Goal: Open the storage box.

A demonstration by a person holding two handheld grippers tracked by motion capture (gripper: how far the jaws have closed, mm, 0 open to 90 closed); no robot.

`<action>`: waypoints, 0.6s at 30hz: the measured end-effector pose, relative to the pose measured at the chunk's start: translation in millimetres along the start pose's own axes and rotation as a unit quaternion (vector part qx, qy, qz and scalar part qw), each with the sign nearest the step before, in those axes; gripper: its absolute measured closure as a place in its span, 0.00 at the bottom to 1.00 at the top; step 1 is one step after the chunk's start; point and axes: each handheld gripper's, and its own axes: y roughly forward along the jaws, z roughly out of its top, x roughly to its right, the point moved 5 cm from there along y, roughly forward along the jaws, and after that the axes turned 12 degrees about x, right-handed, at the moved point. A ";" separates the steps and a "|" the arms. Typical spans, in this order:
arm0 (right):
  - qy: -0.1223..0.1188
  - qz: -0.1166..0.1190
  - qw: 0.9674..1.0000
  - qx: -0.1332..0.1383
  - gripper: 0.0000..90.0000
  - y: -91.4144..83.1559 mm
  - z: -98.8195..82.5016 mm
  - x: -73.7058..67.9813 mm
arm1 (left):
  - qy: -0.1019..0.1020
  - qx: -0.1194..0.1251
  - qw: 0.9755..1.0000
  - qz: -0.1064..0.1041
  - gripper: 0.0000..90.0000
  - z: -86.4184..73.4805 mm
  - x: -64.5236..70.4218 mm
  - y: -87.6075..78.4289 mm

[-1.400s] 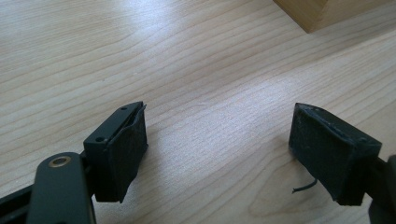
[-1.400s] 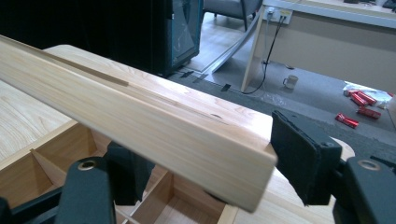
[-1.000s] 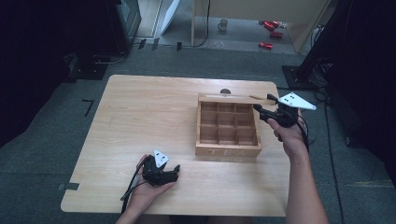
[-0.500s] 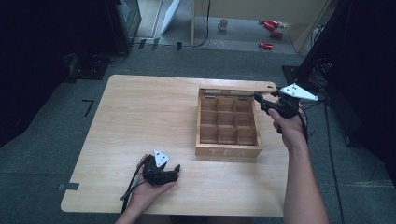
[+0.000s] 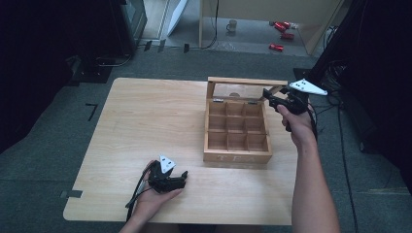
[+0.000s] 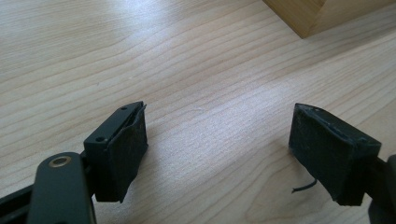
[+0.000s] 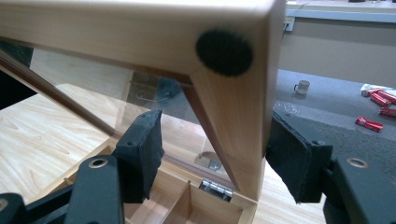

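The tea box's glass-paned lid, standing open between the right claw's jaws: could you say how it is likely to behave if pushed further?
The lid would probably swing stiffly on its rear hinges instead of flexing, as its frame is solid wood. Its glass pane looks fragile, so push the frame. The empty tea box may be light enough to slide or tip backward.

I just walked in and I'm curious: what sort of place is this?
Probably a lab or recording workspace, not a home: a bare wooden table on grey carpet, loose cables across the floor, dark equipment behind, and cans lying around.
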 end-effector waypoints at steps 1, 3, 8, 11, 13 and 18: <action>0.004 -0.002 1.000 0.003 0.42 3.1 0.9 1.3 | 0.000 0.000 1.000 0.000 0.22 0.1 0.0 0.0; 0.007 -0.003 1.000 0.003 0.42 4.0 1.3 1.6 | 0.000 0.000 1.000 0.000 0.22 0.1 0.0 0.1; 0.026 0.002 1.000 0.007 0.42 10.5 3.2 6.5 | 0.000 0.000 1.000 -0.001 0.22 0.3 0.1 0.3; 0.030 0.002 0.999 0.011 0.42 14.2 3.5 8.5 | -0.001 0.000 1.000 -0.002 0.22 0.3 0.0 0.4; 0.031 0.001 0.999 0.014 0.43 16.4 3.1 9.6 | -0.001 0.000 1.000 -0.002 0.22 0.3 0.0 0.4; 0.026 -0.003 1.000 0.007 0.43 22.0 1.2 11.6 | 0.001 0.000 1.000 0.000 0.22 0.3 0.4 0.5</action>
